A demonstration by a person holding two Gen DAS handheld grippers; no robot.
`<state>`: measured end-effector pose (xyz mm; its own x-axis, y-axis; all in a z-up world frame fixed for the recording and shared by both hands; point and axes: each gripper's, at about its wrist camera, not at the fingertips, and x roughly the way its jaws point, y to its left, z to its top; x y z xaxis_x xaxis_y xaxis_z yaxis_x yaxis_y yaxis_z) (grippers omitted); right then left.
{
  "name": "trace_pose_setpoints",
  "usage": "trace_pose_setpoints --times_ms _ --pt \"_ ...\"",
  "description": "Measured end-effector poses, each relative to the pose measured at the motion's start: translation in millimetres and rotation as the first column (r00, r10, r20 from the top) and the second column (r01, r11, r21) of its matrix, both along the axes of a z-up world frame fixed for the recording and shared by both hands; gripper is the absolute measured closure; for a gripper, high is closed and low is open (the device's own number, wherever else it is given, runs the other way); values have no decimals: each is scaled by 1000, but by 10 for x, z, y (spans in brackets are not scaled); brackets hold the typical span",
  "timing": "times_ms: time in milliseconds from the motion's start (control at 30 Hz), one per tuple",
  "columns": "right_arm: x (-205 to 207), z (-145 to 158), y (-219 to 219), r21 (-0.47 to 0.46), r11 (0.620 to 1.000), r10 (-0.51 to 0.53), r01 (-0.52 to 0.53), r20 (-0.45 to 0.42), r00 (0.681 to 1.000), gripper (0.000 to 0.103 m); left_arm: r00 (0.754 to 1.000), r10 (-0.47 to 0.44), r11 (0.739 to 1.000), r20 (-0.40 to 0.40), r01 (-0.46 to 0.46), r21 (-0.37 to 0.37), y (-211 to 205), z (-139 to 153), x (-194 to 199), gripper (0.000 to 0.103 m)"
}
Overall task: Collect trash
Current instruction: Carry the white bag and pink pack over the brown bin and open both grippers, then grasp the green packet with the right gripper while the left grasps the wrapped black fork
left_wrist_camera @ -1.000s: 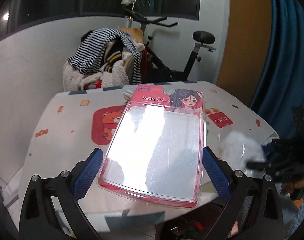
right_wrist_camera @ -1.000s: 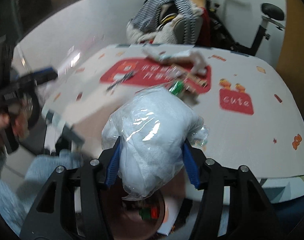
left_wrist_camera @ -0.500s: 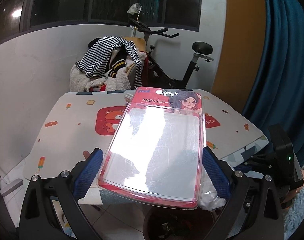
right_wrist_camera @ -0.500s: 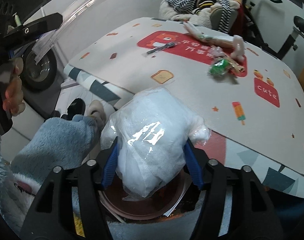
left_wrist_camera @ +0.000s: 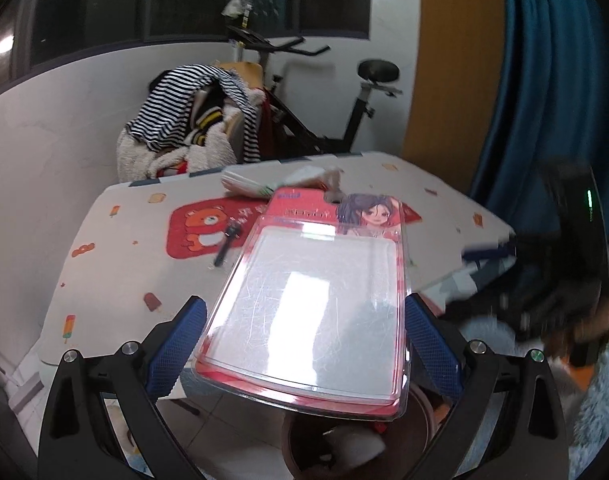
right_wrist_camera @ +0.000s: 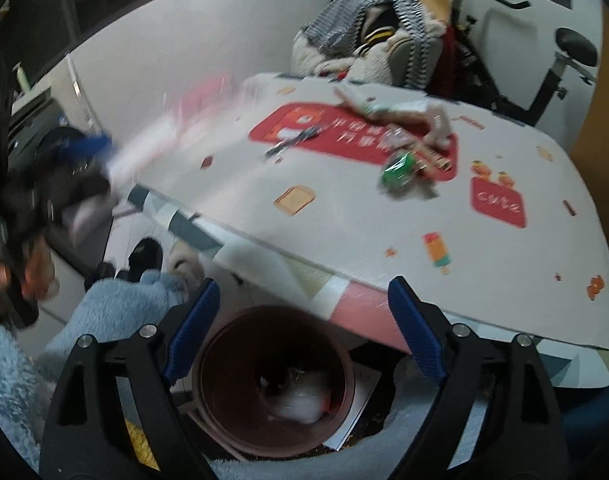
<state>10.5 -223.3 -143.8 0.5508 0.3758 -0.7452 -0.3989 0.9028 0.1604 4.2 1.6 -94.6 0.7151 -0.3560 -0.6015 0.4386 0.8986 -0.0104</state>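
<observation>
The right gripper (right_wrist_camera: 300, 316) hangs directly over the brown waste bin (right_wrist_camera: 208, 364) that stands on the floor at the near edge of the table (right_wrist_camera: 504, 288), and that placement explains itself: its jaws have just been opening and nothing is between them now, while a white plastic-wrapped bundle (right_wrist_camera: 300, 400) lies at the bottom of the bin, so the drop looks done. The left gripper (left_wrist_camera: 304, 340) is clenched on a blister pack (left_wrist_camera: 316, 304), the blue pads pressing its two long edges so the flat pack is carried face up. It is held low, its near end above the bin's rim (left_wrist_camera: 422, 408) in the left wrist view, which I judge to be a queue for the same drop. The pack's pink header card bears a cartoon girl's face and a line of lettering too blurred here to read (a small blue tag at its corner is equally illegible). More trash waits on the table: a green crumpled wrapper (right_wrist_camera: 398, 168), a heap of pale wrappers and paper (right_wrist_camera: 400, 114) behind it, and a dark pen-like item (left_wrist_camera: 226, 244) on the red bear panel. The tablecloth carries one clear word, "cute", in white on a red patch (right_wrist_camera: 498, 202); the larger red panel has white characters, smeared by motion.
</observation>
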Motion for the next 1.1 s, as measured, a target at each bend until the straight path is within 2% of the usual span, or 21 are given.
trace_pose_setpoints --times_ms 133,167,200,233,333,433,533,600,633,667,867,1000,1100 --pt "58 89 -158 10 999 -47 47 26 999 18 999 -42 998 -28 43 43 -72 -127 -57 8" --pt "74 109 -202 14 998 -62 62 31 998 18 998 -52 997 -46 55 49 -84 -171 -69 14" --pt "93 127 -250 19 997 -75 75 35 997 18 996 -68 996 -61 70 47 -89 -206 -79 27" --pt "104 137 -286 24 996 -84 83 37 996 18 992 -85 995 -92 89 48 -104 -258 -79 44" --pt "137 160 -380 37 993 -116 114 41 992 18 981 -99 991 -165 111 69 -159 -460 -72 44" --pt "143 174 -423 44 992 -123 121 42 992 18 963 -148 988 -225 153 7 -190 -588 -76 45" --pt "126 184 -446 50 991 -123 120 45 991 18 966 -143 990 -214 143 -17 -196 -580 -93 44" --pt "121 171 -457 48 991 -123 121 43 991 18 975 -120 993 -187 117 -27 -175 -517 -79 36" --pt "129 158 -470 45 991 -127 125 40 991 18 981 -101 995 -168 96 -34 -145 -482 -59 27" --pt "129 146 -467 43 991 -131 129 38 991 18 985 -82 996 -149 76 -43 -113 -437 -29 25" --pt "190 52 -517 55 988 -149 147 36 988 18 992 32 995 -126 -44 -92 132 -292 214 25" --pt "289 -41 -526 42 986 -161 159 42 986 18 983 111 978 -145 -134 -161 347 -272 406 25" --pt "447 -127 -555 56 981 -188 186 36 982 22 975 162 965 -152 -188 -183 466 -279 544 25"
